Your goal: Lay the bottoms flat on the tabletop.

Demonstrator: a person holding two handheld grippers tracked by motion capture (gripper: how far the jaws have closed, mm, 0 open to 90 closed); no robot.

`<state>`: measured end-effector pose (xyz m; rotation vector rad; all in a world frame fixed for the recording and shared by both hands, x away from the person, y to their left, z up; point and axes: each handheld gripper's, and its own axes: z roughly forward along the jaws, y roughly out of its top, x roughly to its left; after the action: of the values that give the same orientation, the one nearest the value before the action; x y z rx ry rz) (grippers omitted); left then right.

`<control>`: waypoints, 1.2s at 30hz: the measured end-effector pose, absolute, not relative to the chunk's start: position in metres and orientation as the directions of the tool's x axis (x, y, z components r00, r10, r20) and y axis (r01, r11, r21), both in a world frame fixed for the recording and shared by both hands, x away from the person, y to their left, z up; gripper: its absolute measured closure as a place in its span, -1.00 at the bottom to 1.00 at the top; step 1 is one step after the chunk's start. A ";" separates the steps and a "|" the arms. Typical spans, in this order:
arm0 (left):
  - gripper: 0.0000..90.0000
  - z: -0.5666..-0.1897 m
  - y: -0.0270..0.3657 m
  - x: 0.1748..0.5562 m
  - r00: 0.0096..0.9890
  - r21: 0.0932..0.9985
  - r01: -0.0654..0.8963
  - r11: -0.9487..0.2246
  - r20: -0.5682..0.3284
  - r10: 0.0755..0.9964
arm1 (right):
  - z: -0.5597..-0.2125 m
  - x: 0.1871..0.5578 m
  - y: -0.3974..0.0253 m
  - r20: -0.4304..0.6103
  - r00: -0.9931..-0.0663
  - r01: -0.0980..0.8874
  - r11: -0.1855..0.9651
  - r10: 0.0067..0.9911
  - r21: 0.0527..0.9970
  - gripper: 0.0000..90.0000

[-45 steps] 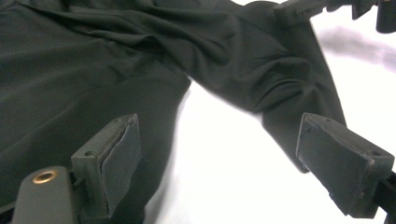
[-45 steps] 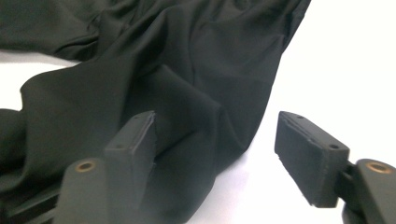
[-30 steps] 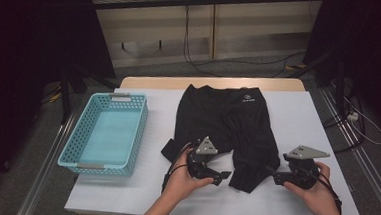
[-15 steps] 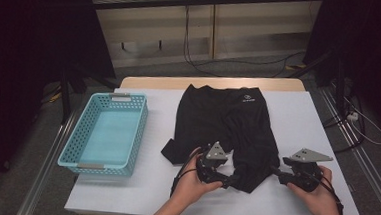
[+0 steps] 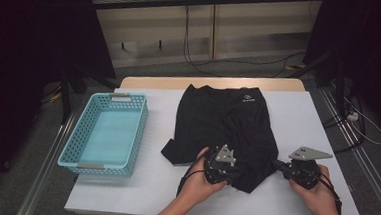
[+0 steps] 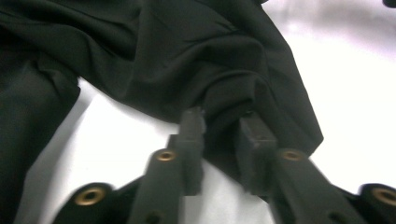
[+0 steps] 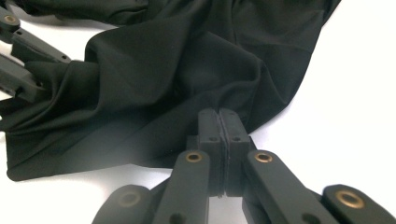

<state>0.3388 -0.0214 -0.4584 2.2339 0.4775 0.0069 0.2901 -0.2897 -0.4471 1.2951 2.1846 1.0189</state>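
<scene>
A black shirt lies flat on the white table, collar at the far side. My left gripper is at its near hem, and in the left gripper view a bunched fold of the shirt sits pinched between the two jaws. My right gripper is at the hem's right corner. In the right gripper view its jaws are pressed together on the edge of the shirt, with creases fanning out from the tips. The left gripper also shows there at the upper left, holding cloth.
A light blue plastic basket stands empty on the table's left side. Bare white table lies right of the shirt and along the near edge. Beyond the table are dark floor, cables and metal rails.
My left gripper has moved right along the hem towards the right gripper, bunching the shirt's near edge. The right gripper has stayed about where it was.
</scene>
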 end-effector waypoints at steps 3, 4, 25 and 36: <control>0.87 -0.455 -0.019 0.337 0.920 0.732 0.351 -0.584 -0.155 0.360 | -0.445 0.289 -0.289 0.016 -0.494 0.571 0.311 0.869 0.760 1.00; 0.93 -0.453 -0.018 0.337 0.916 0.732 0.363 -0.576 -0.169 0.363 | -0.444 0.289 -0.289 0.011 -0.495 0.567 0.314 0.869 0.761 1.00; 0.98 -0.444 0.042 0.378 0.812 0.747 0.504 -0.434 -0.239 0.532 | -0.434 0.332 -0.259 -0.041 -0.481 0.518 0.321 0.876 0.793 1.00; 0.97 -0.457 0.048 0.380 0.789 0.718 0.535 -0.444 -0.238 0.566 | -0.444 0.340 -0.260 -0.080 -0.455 0.561 0.355 0.887 0.748 0.67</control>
<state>0.3805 0.0482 -0.4569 2.1337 0.8137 0.0463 0.3398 -0.2604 -0.4441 1.2569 2.1441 0.9068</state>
